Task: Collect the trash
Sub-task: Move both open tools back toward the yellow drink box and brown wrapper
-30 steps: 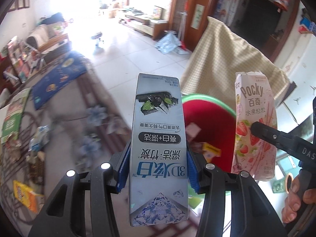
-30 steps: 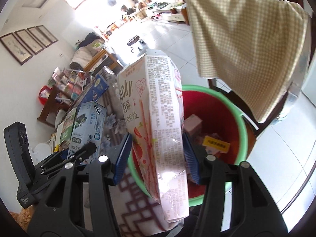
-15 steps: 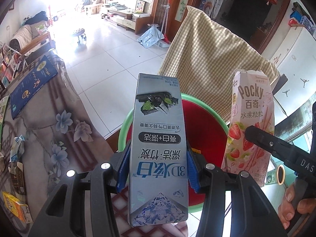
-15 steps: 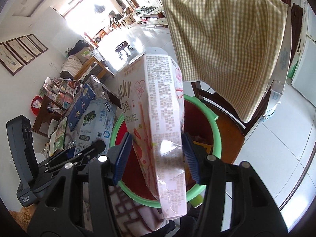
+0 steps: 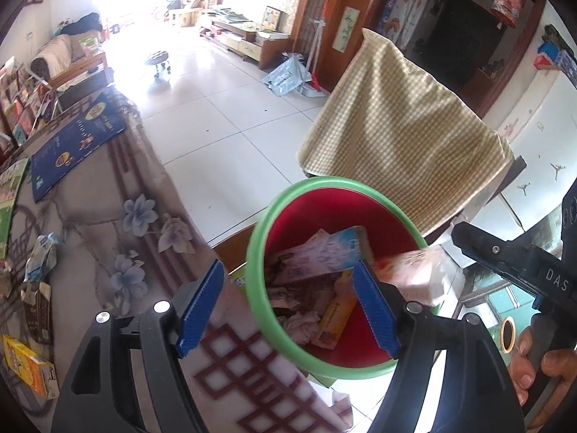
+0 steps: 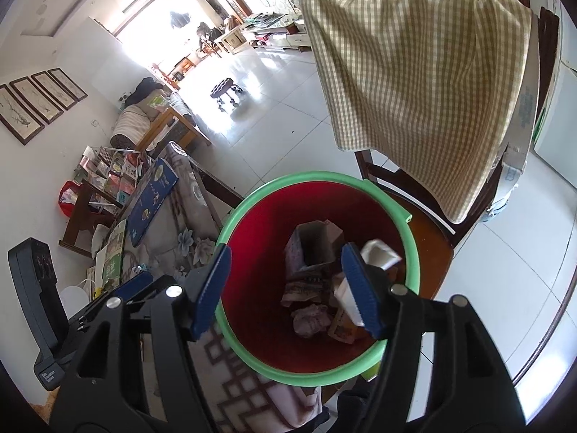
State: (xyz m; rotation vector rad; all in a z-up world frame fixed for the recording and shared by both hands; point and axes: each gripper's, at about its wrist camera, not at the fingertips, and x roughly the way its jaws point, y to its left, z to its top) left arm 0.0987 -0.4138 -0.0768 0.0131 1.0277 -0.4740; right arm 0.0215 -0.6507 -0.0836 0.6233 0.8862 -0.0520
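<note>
Tiled living-room floor is spreading out behind a table edge where both grippers are hanging empty over a trash bin.

Nearest, the left gripper (image 5: pixel 288 305) and the right gripper (image 6: pixel 285 288) are standing with their blue pads apart, their jaws having just been opening, and nothing is sitting between them. Just below them the red bin with a green rim (image 5: pixel 258 238) is standing on a wooden chair seat (image 6: pixel 431 249) beside the floral tablecloth (image 5: pixel 144 238); inside it a toothpaste box (image 5: pixel 324 256) is lying among crumpled wrappers, and a pink snack box (image 5: pixel 420 276) is blurring at the bin's right edge, so I cannot tell whether it is resting there. Behind the bin a checked cloth (image 6: pixel 422 83) is draping over the chair back, and farther off a small stool (image 6: pixel 225 90) is standing on the bright tiles.
</note>
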